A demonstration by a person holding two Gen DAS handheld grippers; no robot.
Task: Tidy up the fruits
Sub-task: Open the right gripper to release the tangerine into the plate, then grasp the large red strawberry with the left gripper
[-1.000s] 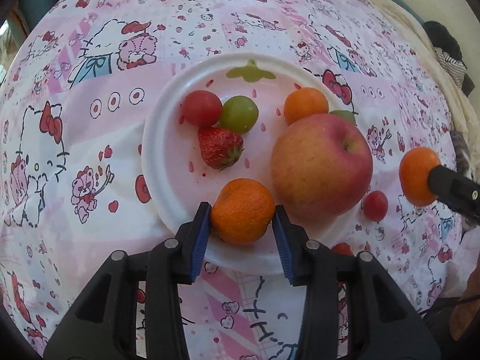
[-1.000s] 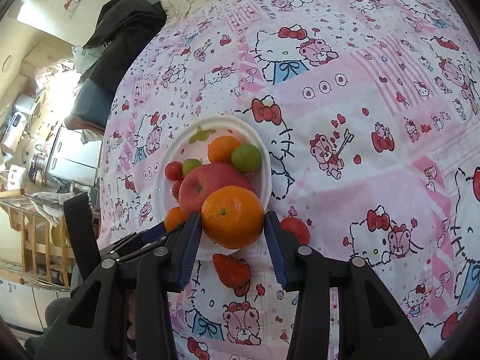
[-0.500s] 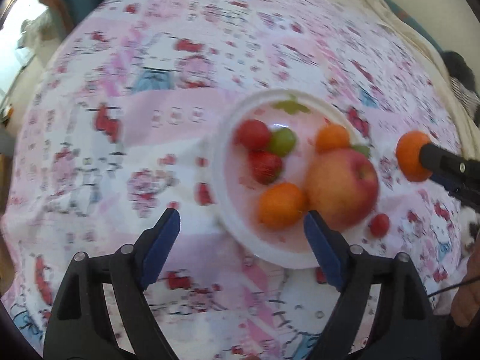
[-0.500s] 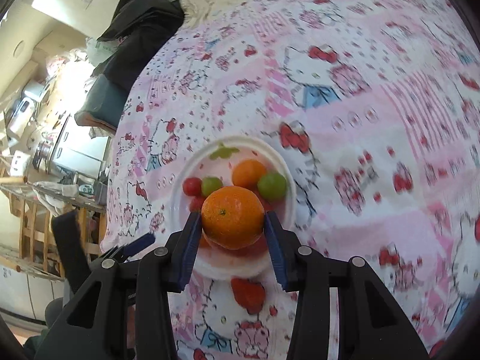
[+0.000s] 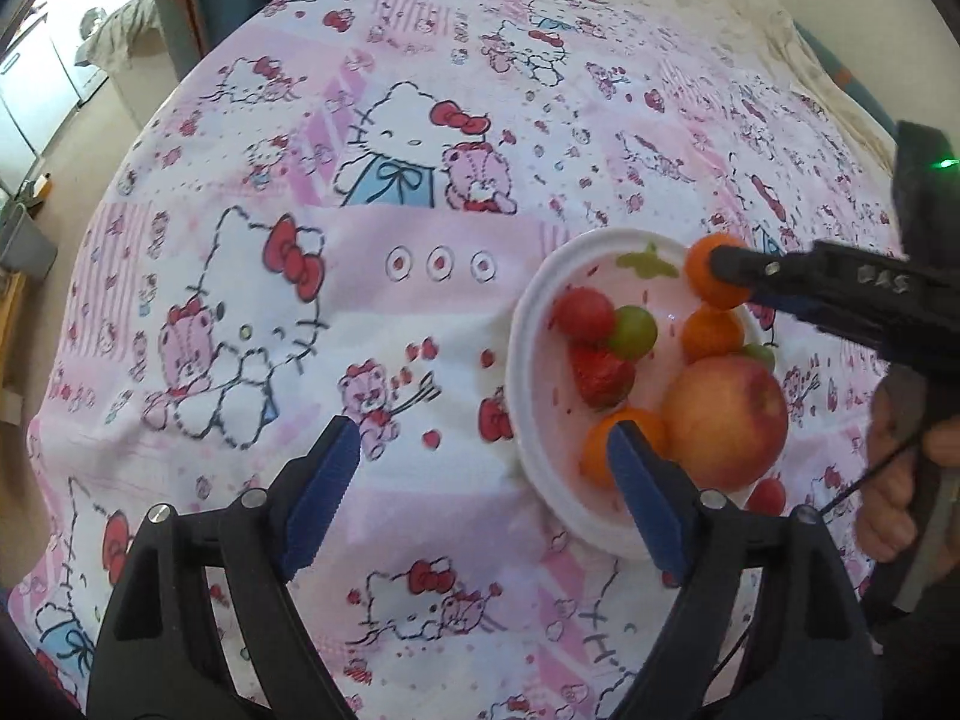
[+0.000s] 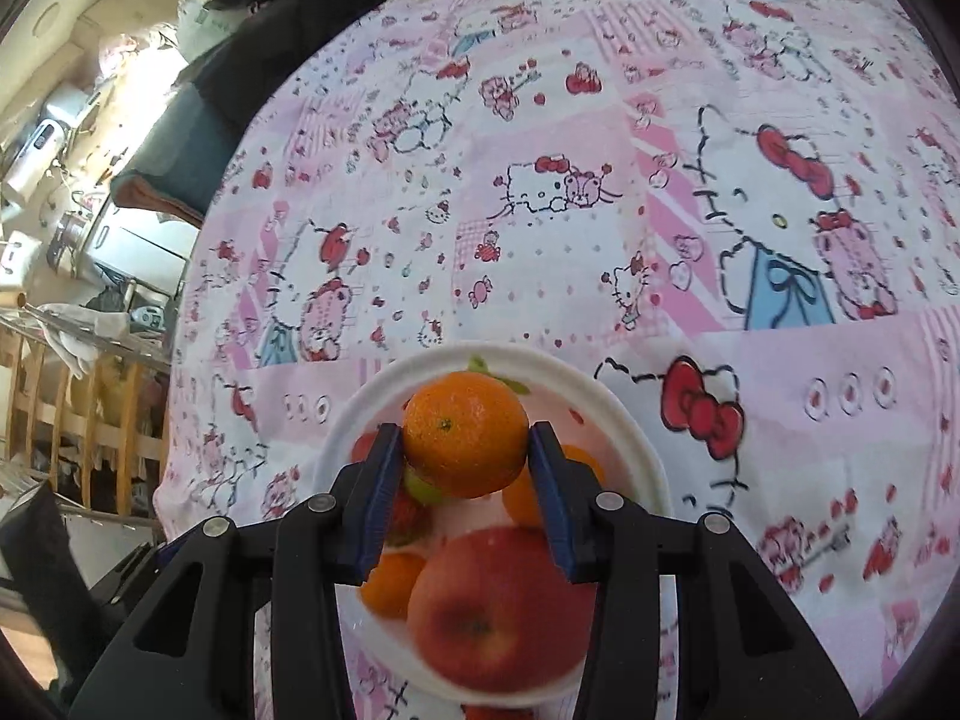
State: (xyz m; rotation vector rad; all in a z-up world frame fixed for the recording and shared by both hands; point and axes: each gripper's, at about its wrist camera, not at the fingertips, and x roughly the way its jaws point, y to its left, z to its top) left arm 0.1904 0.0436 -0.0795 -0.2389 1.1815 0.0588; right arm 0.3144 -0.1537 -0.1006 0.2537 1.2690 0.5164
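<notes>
Released a second ago, the small orange (image 5: 624, 441) now lies on the white plate (image 5: 528, 360) beside the apple (image 5: 726, 423), and the left gripper (image 5: 480, 480) has drawn back with its jaws spread wide and nothing between them. Beyond it, the right gripper (image 6: 465, 450), formerly off the plate's edge, now hangs over the plate's far rim, its pads clamped on another orange (image 6: 465, 441).
</notes>
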